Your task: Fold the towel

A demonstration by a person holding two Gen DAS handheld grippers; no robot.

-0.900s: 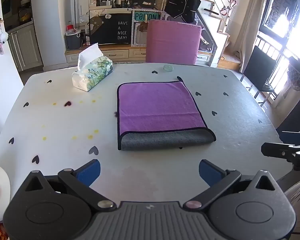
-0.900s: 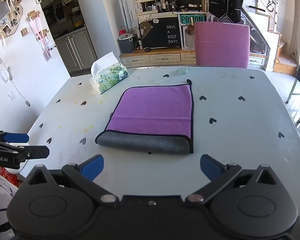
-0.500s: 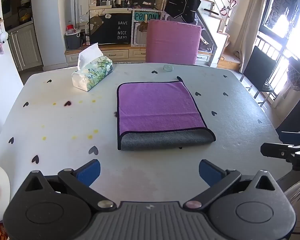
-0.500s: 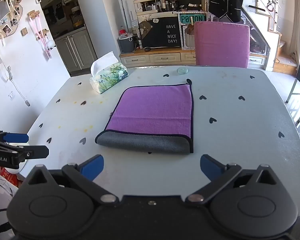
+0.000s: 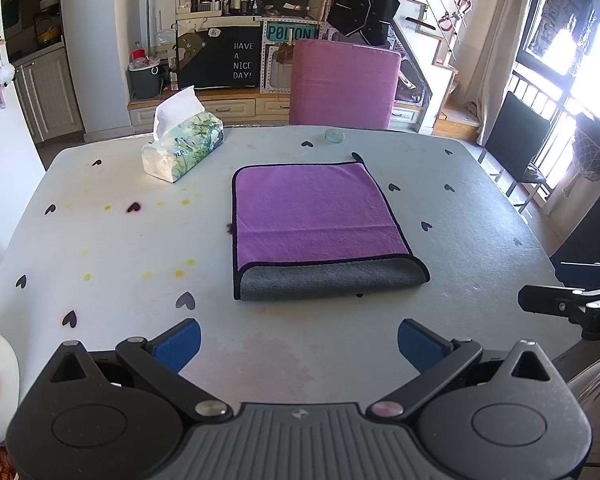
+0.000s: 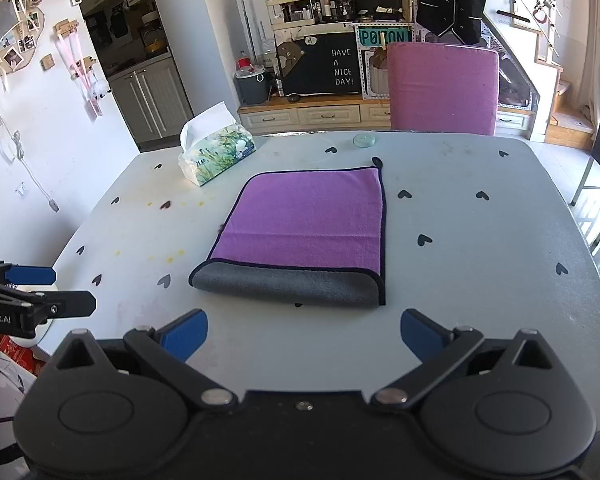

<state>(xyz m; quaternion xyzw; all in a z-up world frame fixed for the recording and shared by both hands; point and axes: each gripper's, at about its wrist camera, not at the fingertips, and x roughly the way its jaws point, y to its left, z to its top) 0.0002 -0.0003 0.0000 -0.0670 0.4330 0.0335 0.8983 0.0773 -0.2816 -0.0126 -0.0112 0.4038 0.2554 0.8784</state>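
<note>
A purple towel (image 5: 312, 208) with black trim lies folded flat on the white table (image 5: 120, 240); its grey underside shows along the rounded near fold. It also shows in the right wrist view (image 6: 304, 220). My left gripper (image 5: 298, 346) is open and empty, held back over the near table edge, short of the towel. My right gripper (image 6: 304, 338) is also open and empty, just short of the grey fold. Each gripper shows at the edge of the other's view.
A tissue box (image 5: 182, 150) stands at the far left of the table. A small round glass lid (image 5: 335, 135) lies near the far edge. A pink chair (image 5: 344, 82) stands behind the table. Black chairs (image 5: 516, 140) stand at the right.
</note>
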